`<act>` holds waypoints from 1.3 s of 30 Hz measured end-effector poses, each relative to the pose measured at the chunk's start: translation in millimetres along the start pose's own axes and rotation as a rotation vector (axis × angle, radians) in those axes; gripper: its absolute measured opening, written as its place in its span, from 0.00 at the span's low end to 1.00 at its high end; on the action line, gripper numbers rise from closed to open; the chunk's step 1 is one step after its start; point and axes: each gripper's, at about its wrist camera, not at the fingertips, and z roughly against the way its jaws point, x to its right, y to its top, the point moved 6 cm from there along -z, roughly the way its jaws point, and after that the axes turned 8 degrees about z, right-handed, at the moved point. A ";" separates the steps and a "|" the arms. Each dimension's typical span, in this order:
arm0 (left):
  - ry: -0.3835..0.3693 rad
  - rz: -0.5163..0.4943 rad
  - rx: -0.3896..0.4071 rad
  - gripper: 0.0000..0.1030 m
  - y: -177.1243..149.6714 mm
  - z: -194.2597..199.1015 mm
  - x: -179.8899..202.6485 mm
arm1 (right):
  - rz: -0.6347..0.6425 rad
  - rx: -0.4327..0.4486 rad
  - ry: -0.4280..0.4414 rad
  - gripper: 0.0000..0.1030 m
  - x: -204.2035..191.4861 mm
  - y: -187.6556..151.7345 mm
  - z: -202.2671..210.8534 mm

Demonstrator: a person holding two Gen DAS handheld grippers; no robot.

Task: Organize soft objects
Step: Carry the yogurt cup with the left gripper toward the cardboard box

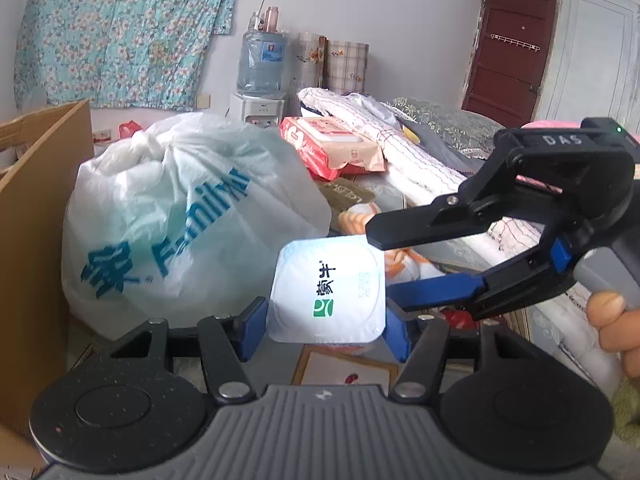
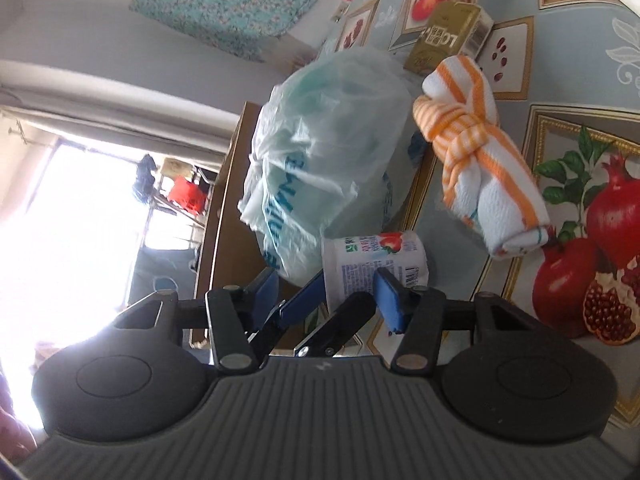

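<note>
My left gripper (image 1: 326, 326) is shut on a white yogurt cup (image 1: 326, 292), one blue pad on each side, the foil lid facing the camera. My right gripper (image 1: 380, 264) reaches in from the right, one finger over the lid's upper right corner and the blue one at its right edge. In the right wrist view the cup (image 2: 376, 264) lies just ahead of my right gripper (image 2: 326, 288), whose pads stand apart and do not press it. A knotted orange-striped towel (image 2: 480, 160) lies beyond the cup. A tied white plastic bag (image 1: 192, 216) bulges to the left.
A cardboard box wall (image 1: 40, 200) stands at the far left. A red tissue pack (image 1: 328, 140) and folded bedding (image 1: 420, 160) lie behind, with a water dispenser (image 1: 260, 64) at the wall. A gold carton (image 2: 444, 40) sits on the pomegranate-print cloth (image 2: 580, 240).
</note>
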 end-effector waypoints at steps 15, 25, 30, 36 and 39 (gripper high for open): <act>0.009 -0.066 0.009 0.61 4.7 -14.7 18.8 | 0.043 0.095 -0.052 0.52 14.4 15.6 13.9; -0.007 -0.039 -0.013 0.62 0.8 -28.1 21.5 | 0.105 0.078 -0.089 0.50 10.7 11.0 4.9; 0.013 -0.052 0.003 0.61 1.0 -27.2 24.3 | 0.125 0.083 -0.095 0.42 11.2 8.5 6.2; -0.010 -0.016 0.012 0.51 6.0 -11.2 19.9 | 0.148 0.084 -0.072 0.38 -3.5 4.9 8.8; -0.001 -0.015 0.042 0.51 8.7 2.3 19.1 | 0.170 0.088 -0.068 0.38 -15.6 2.2 10.2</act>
